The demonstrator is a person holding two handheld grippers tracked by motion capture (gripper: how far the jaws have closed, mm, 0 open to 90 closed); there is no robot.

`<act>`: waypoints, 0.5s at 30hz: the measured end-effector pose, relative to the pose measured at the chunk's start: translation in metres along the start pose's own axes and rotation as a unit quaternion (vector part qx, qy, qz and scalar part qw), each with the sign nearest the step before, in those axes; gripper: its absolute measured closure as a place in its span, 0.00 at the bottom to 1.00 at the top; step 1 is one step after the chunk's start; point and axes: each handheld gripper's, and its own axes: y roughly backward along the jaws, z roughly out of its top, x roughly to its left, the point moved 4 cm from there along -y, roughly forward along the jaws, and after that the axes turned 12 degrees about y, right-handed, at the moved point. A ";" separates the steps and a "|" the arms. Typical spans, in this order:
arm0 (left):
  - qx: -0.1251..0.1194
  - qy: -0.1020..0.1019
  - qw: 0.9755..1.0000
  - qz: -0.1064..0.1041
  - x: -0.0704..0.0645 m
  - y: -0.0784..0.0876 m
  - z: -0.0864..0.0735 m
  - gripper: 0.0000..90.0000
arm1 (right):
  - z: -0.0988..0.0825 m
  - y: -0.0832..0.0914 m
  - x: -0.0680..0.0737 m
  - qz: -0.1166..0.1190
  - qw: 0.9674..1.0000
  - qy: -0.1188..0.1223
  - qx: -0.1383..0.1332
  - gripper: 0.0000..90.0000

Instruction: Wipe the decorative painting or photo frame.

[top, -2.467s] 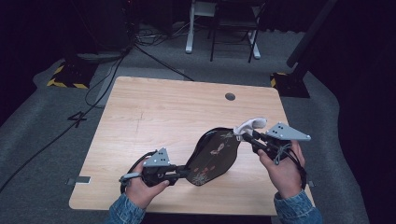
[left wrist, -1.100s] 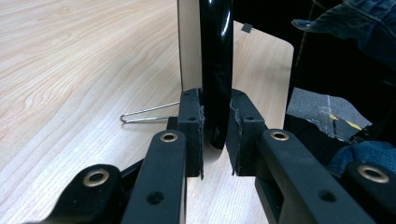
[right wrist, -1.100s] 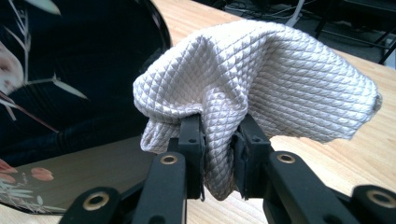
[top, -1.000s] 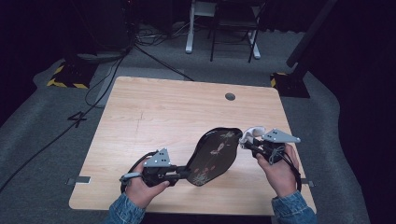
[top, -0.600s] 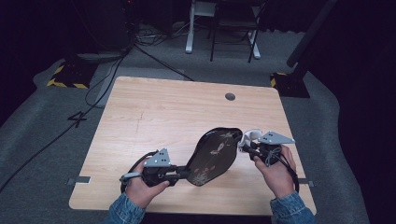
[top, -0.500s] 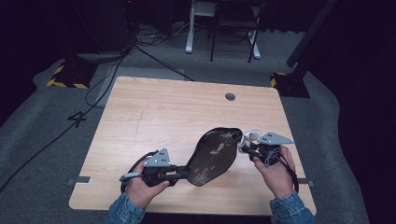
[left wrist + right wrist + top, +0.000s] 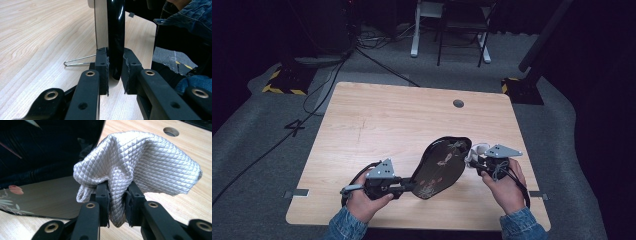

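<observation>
since the earlier frames the right tool [image 7: 473, 161] has been brought down and in toward the tray's far end, while the left tool [image 7: 408, 187] has been kept in place. a white "4" [image 7: 294, 127] is marked on the floor left of the tabletop [image 7: 377, 125]. the black lacquered tray [image 7: 442, 161] is held tilted on edge above the tabletop, its near rim clamped by the closed left tool. a grey quilted cloth [image 7: 140, 162] is gripped by the closed right tool, just beside the tray.
</observation>
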 end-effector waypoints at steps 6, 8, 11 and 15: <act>-0.001 0.001 1.000 0.000 0.000 0.000 0.000 0.86 | -0.006 -0.004 0.001 0.002 1.000 -0.001 0.009 0.84; -0.001 0.001 1.000 0.001 0.001 0.000 0.000 0.86 | -0.008 -0.004 0.002 0.003 1.000 -0.002 0.011 0.84; 0.000 0.006 1.000 0.001 0.001 0.000 0.000 0.86 | -0.011 -0.005 0.002 0.004 1.000 -0.003 0.014 0.84; 0.000 0.007 1.000 0.001 0.001 0.000 0.001 0.87 | -0.014 -0.006 0.003 0.006 1.000 -0.004 0.019 0.84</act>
